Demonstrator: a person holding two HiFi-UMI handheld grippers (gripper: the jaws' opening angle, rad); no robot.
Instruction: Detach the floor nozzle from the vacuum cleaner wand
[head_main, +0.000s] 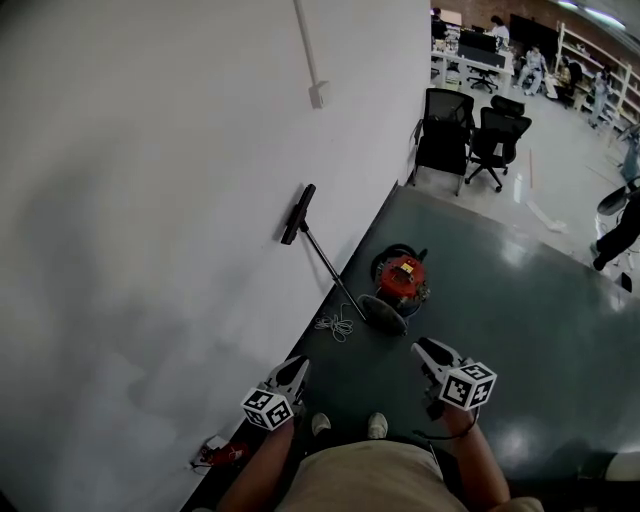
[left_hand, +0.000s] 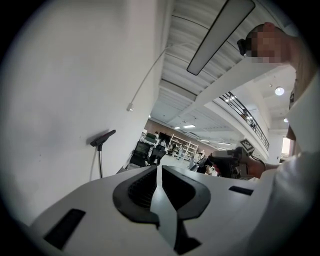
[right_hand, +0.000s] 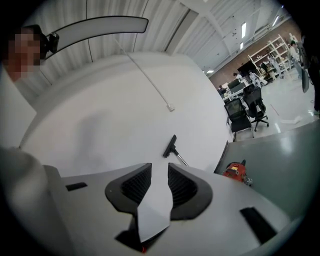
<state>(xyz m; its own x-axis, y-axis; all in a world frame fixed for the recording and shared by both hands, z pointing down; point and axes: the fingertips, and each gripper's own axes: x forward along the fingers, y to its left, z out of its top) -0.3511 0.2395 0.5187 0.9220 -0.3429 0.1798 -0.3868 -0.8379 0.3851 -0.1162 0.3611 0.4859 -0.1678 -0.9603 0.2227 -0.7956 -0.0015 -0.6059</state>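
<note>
Step toward the floor's wall edge with left gripper (head_main: 297, 368) and right gripper (head_main: 428, 350), both fingers near-shut, empty; open wide. Clamp wand (head_main: 325, 262); pull floor nozzle (head_main: 298, 213) straight off.

White left hand-held gripper (head_main: 298, 368), white right hand-held gripper (head_main: 424, 350), khaki garment (head_main: 385, 478), white shoes (head_main: 321, 424).

Lit brightly and evenly from above, by a round ceiling lamp (left_hand: 279, 91) and ceiling strip lights (right_hand: 243, 30). Throws only soft grey shadows across the white wall (head_main: 150, 200), plus a faint one behind the floor nozzle (left_hand: 102, 138). Reflects pale glare patches off the dark floor (head_main: 480, 320) in the head view. Bends straight lines hard toward the edges in both gripper views; blacks out all four corners there. Free of motion blur. Renders the far room small and low in detail.
</note>
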